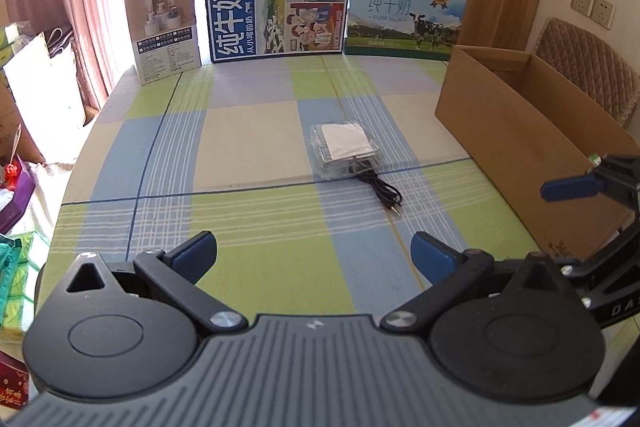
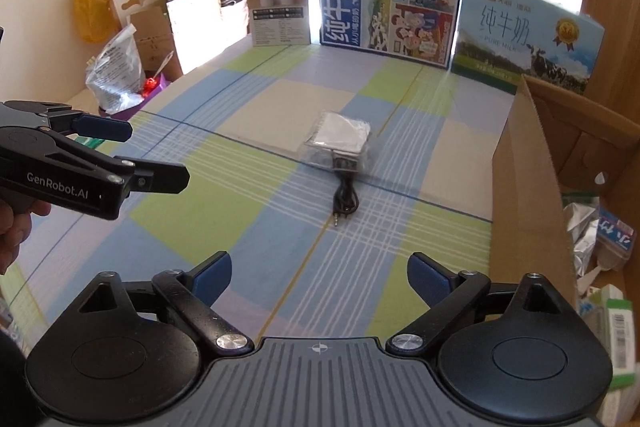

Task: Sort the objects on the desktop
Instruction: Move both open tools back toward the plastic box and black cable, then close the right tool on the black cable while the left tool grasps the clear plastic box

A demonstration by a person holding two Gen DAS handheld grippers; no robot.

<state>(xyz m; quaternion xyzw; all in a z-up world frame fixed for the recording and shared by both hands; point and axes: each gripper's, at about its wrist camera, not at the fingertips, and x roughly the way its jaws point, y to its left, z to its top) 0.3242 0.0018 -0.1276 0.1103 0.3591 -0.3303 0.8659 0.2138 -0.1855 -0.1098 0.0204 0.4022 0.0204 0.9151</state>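
Note:
A clear plastic packet with a white insert (image 1: 346, 147) lies on the checked tablecloth, with a coiled black audio cable (image 1: 382, 193) at its near end. Both also show in the right wrist view: the packet (image 2: 338, 143) and the cable (image 2: 346, 201). My left gripper (image 1: 314, 257) is open and empty, held above the cloth short of the packet. My right gripper (image 2: 320, 281) is open and empty, also short of the cable. The left gripper shows at the left of the right wrist view (image 2: 154, 157), and a right fingertip (image 1: 572, 187) shows at the right of the left wrist view.
An open cardboard box (image 1: 532, 139) stands at the table's right; in the right wrist view it (image 2: 532, 163) holds several packets (image 2: 600, 227). Two milk cartons (image 1: 276, 7) (image 1: 404, 15) and a small product box (image 1: 166, 31) stand along the far edge. Bags and clutter (image 2: 116, 67) lie left of the table.

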